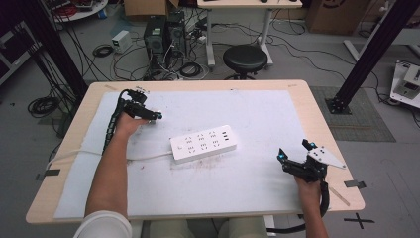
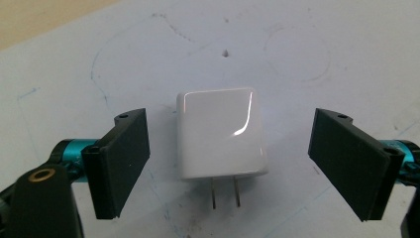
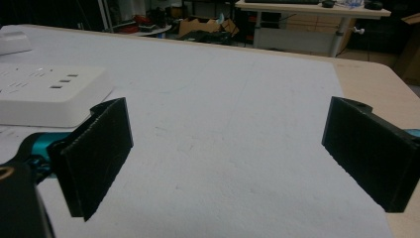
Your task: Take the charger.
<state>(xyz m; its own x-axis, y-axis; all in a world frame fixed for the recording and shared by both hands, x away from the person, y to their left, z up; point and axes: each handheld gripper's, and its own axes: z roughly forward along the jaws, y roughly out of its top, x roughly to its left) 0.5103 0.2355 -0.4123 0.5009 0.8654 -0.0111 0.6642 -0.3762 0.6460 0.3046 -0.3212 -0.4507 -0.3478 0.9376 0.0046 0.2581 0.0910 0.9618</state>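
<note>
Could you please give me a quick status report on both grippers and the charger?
Left gripper open, straddling charger, not touching. Right gripper open, holding nothing. Charger flat on mat, prongs toward camera. Power strip mid-table, nothing blocking.

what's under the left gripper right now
A white charger lies flat on the mat, between the open left gripper jaws, prongs toward the camera. Its underside is hidden.

Small white plastic charger block (image 2: pixel 221 133): glossy, smooth, catches a bright highlight; two bare metal prongs (image 2: pixel 224 193), dull shine. Flat black jaw pads (image 2: pixel 124 161) of the left gripper (image 2: pixel 233 163): matt, rubbery-looking, edges slightly rough; teal metal-looking fittings behind them. White plastic power strip (image 1: pixel 203 143): smooth, satin sheen. White matt sheet (image 1: pixel 267 119) covering the table: finely textured, scuffed, marked with faint pen lines. Pale wood-look tabletop rim (image 1: pixel 317 99): smooth, low gloss.
</note>
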